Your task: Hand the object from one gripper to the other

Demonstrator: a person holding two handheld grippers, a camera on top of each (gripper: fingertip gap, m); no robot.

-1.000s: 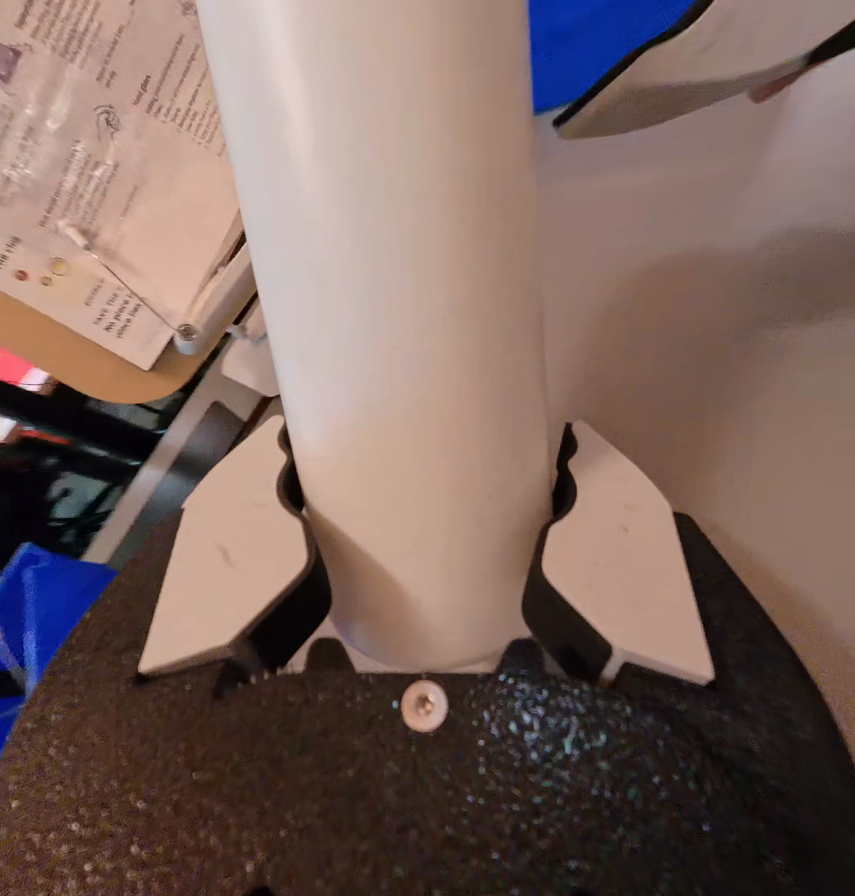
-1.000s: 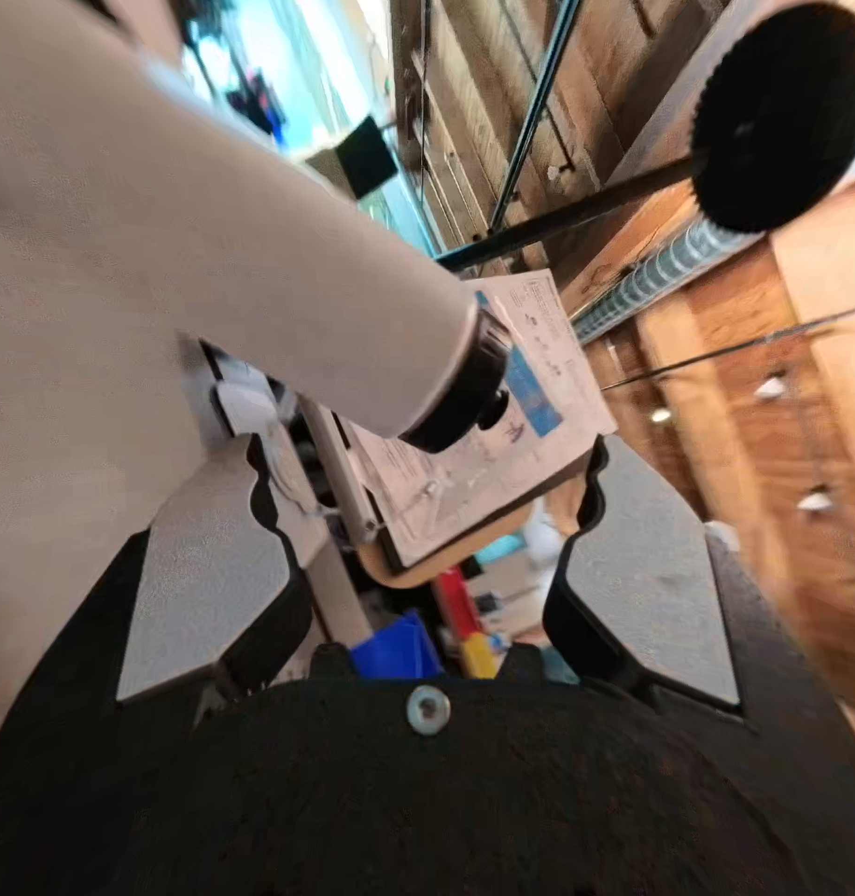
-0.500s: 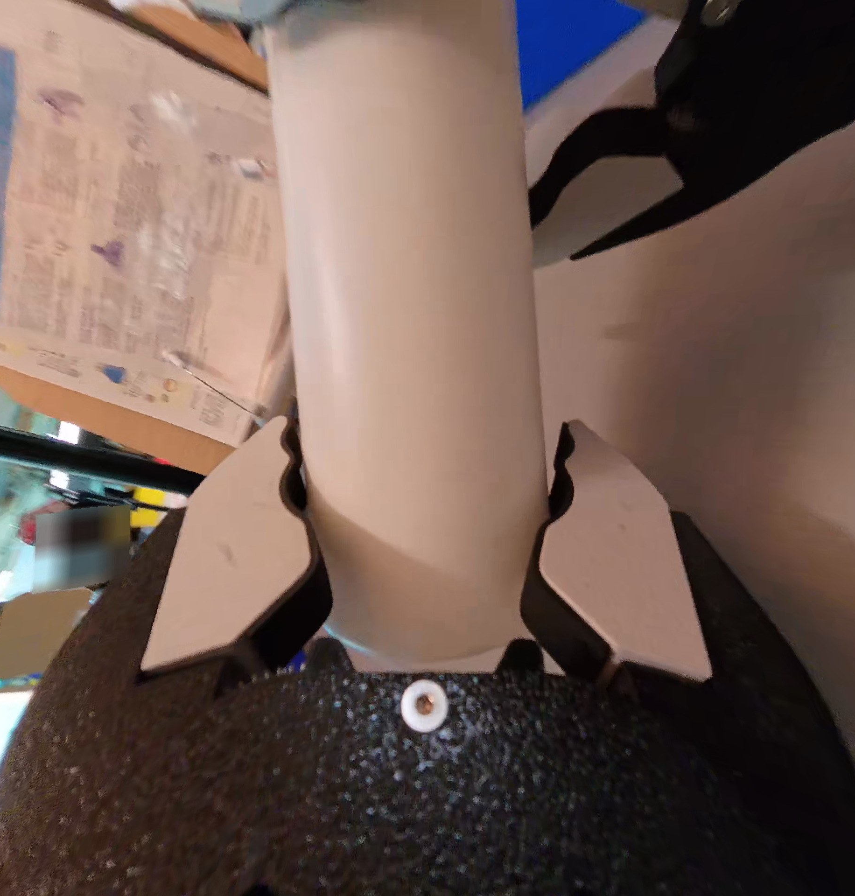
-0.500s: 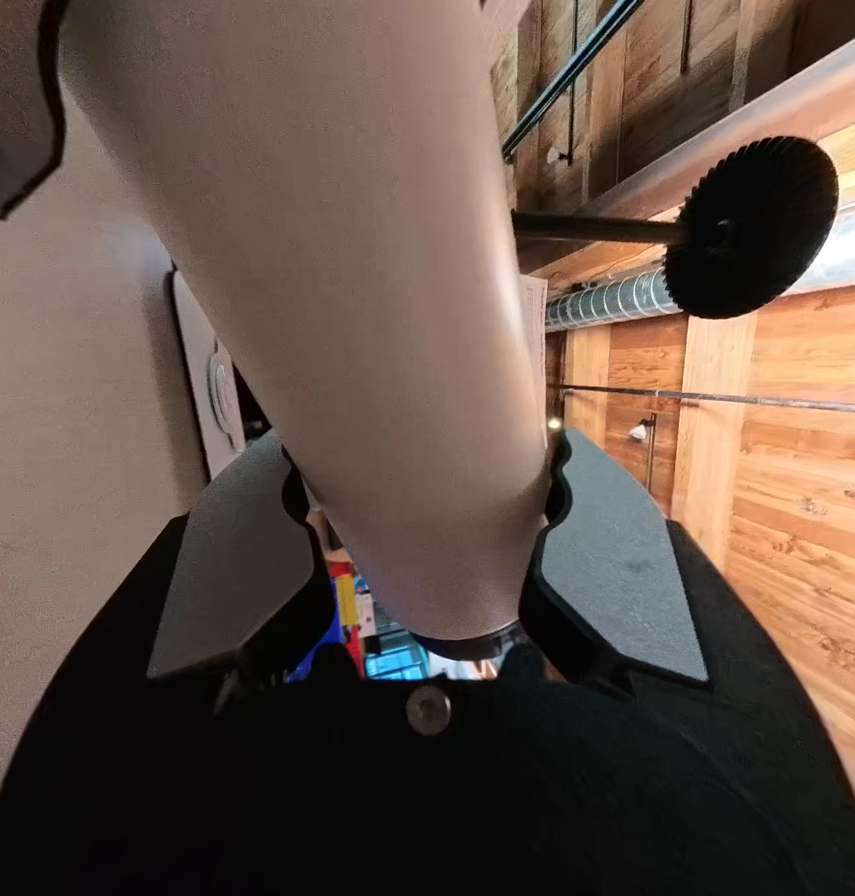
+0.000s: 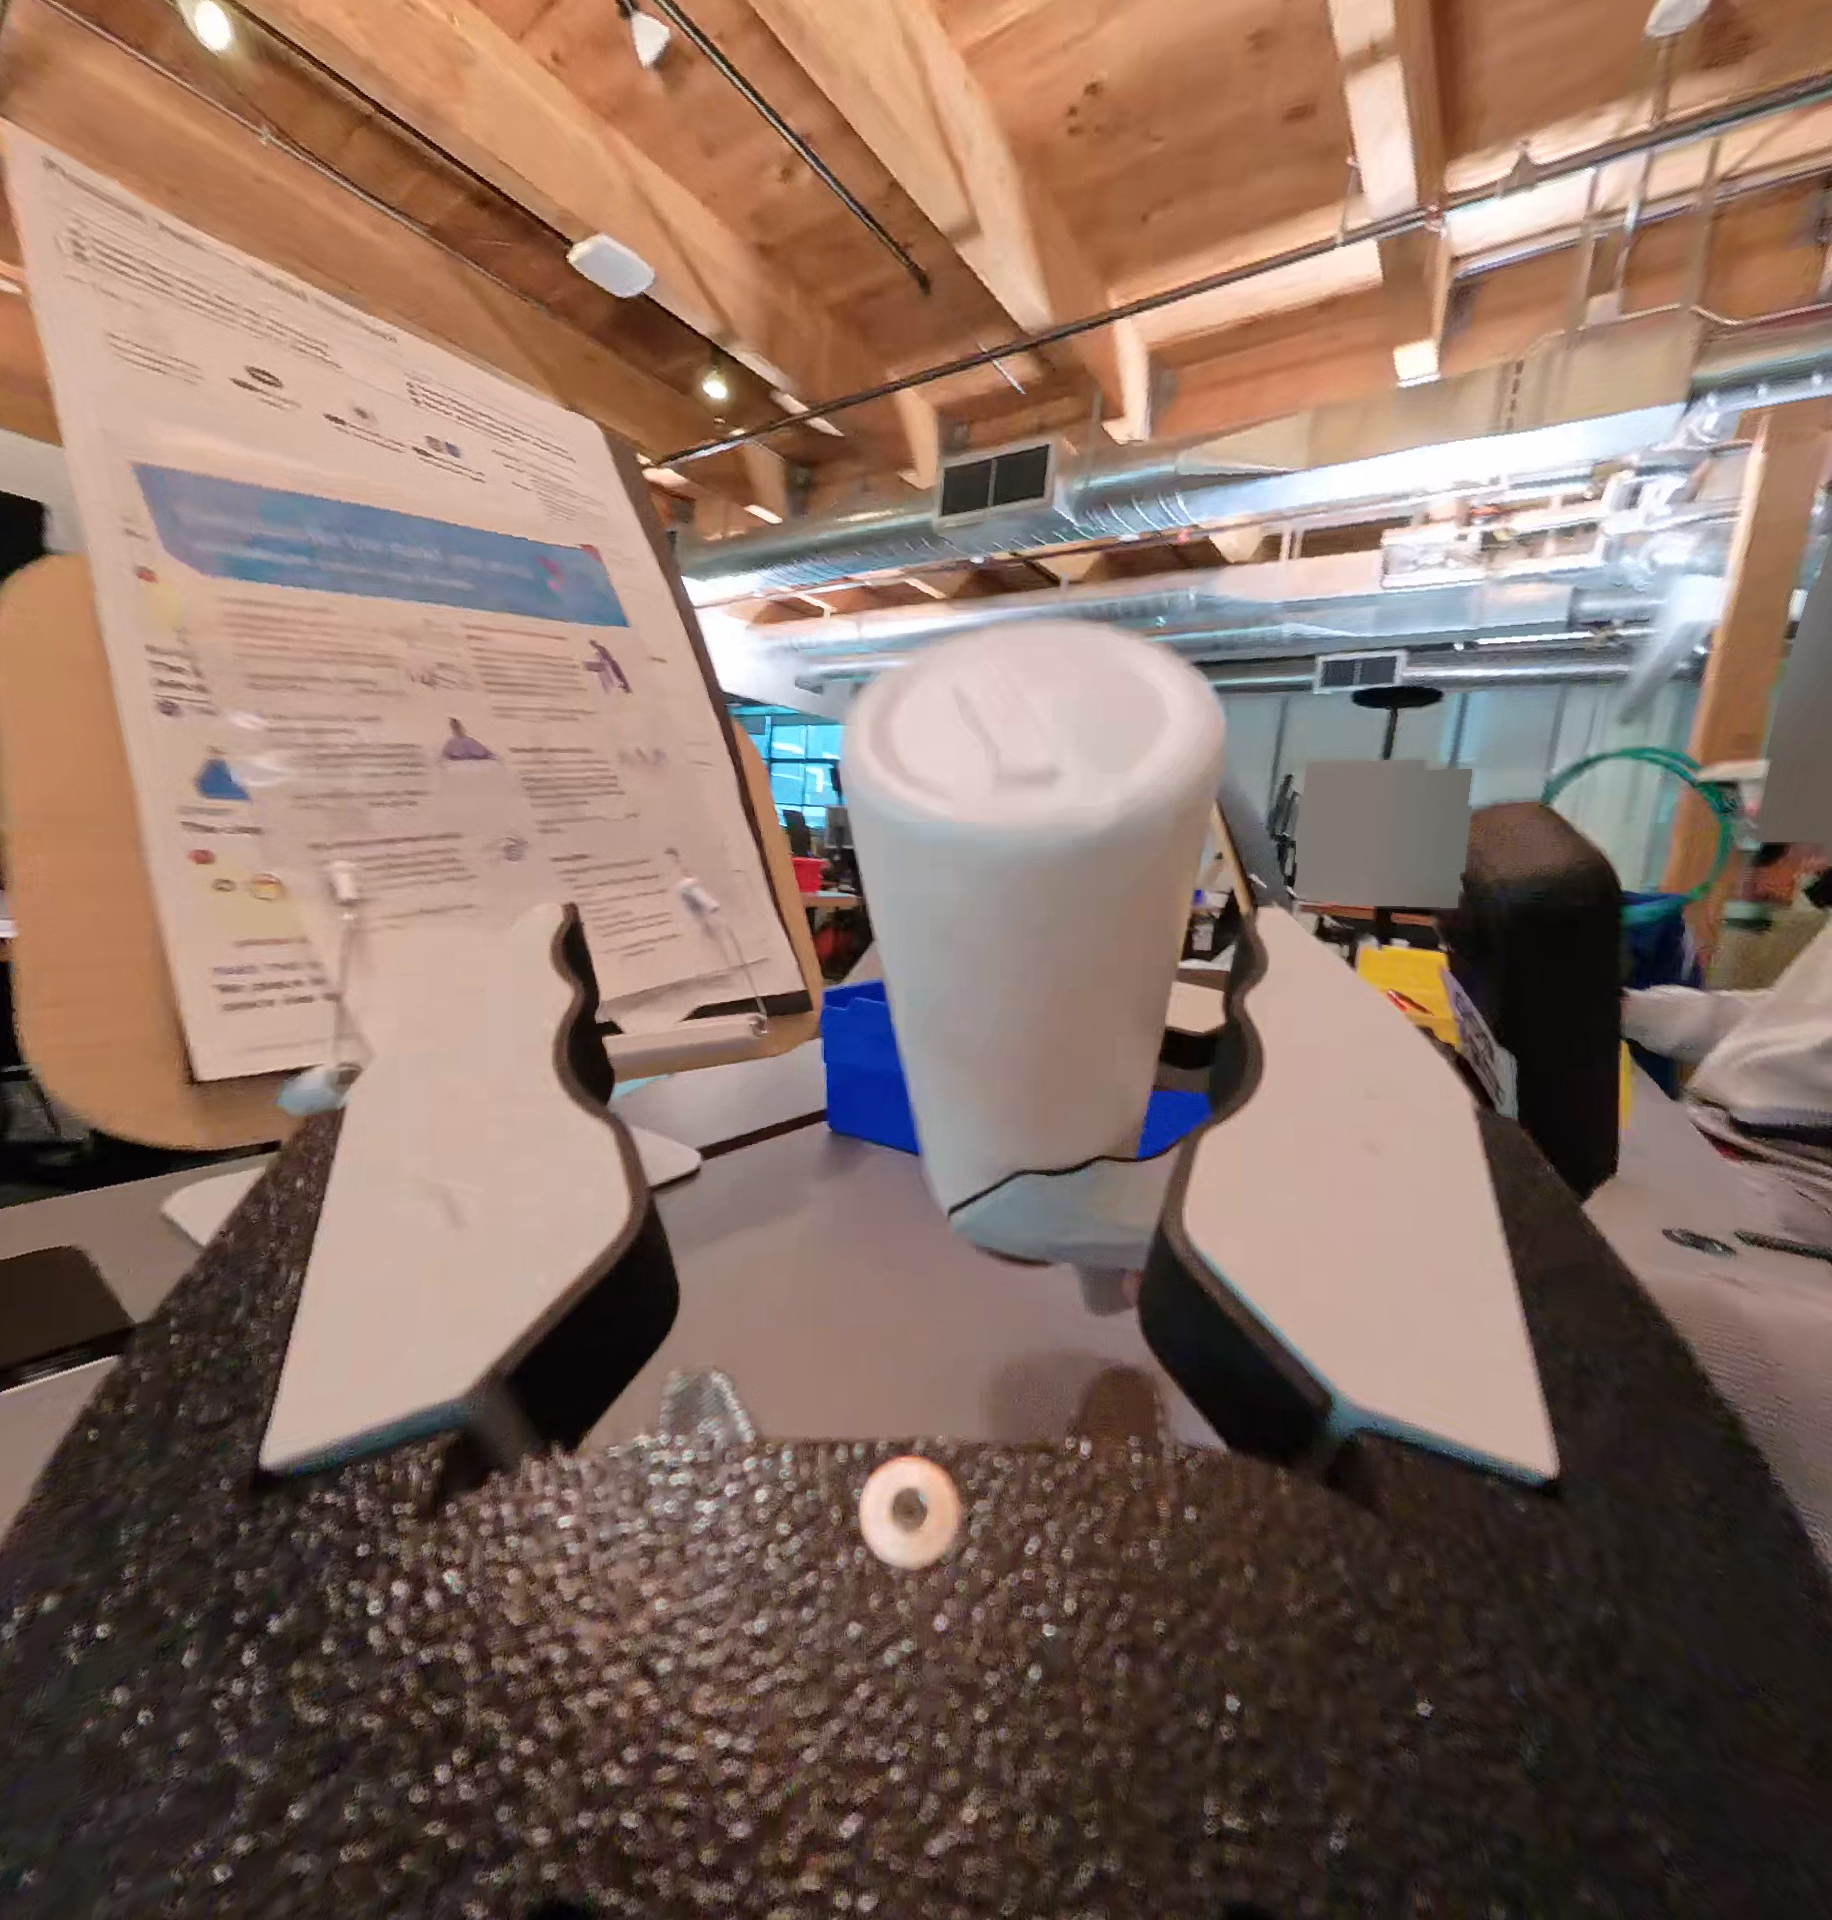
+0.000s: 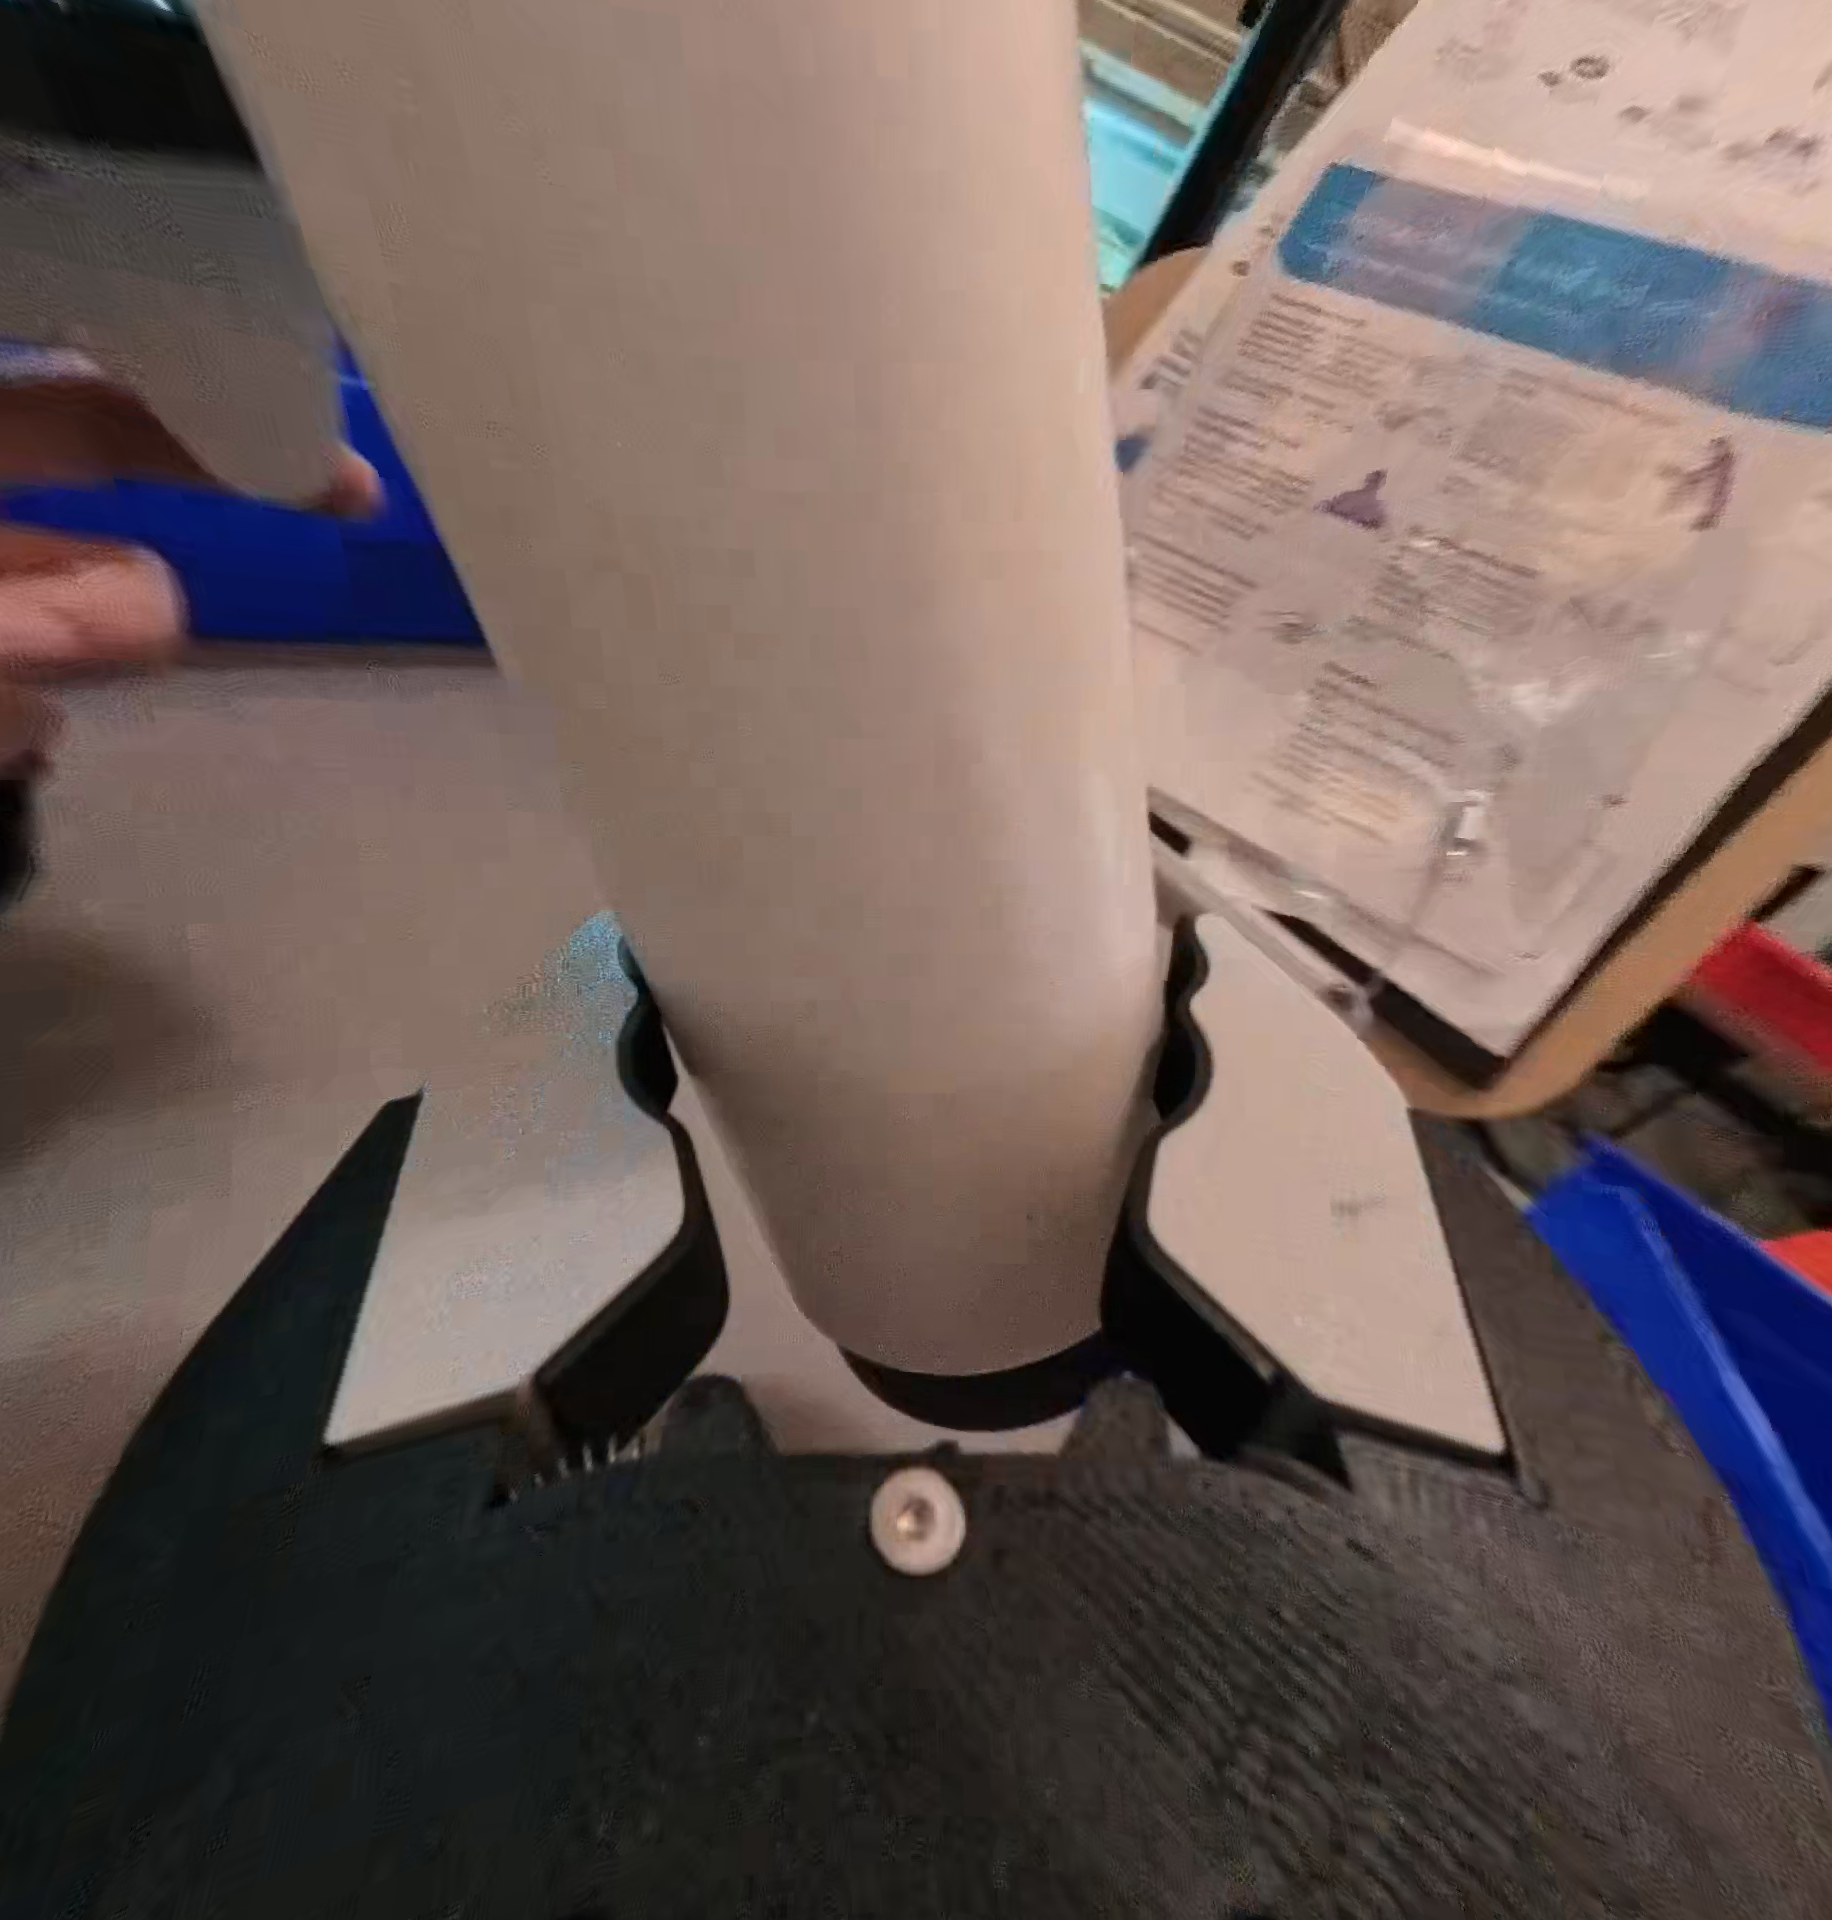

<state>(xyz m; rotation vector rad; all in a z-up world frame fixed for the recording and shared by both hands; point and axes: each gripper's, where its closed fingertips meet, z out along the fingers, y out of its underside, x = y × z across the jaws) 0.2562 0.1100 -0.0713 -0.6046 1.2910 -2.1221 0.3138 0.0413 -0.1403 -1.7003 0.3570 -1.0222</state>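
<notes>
The object is a tall white tumbler [image 5: 1026, 935] with a white lid and a black ring at its base. In the left wrist view it stands apart from my left gripper [image 5: 912, 987], which is open and empty, with the tumbler just beyond its fingertips. A grey finger of the right gripper [image 5: 1057, 1216] clasps the tumbler's lower end there. In the right wrist view my right gripper [image 6: 907, 987] is shut on the tumbler [image 6: 787, 623] near its black-ringed base. The tumbler's top runs out of that frame.
A wooden document stand with a printed sheet [image 5: 372, 727] stands on the grey table [image 5: 839, 1268] at the left, and shows in the right wrist view [image 6: 1514, 520]. A blue bin [image 5: 870, 1049] sits behind the tumbler. A hand [image 6: 50, 603] is at the left edge. One gripper's finger ends stand about 12 centimetres off the other's.
My left gripper opened, let go of the tumbler and drew back from it. My right gripper closed on the tumbler near its base and now holds it alone.
</notes>
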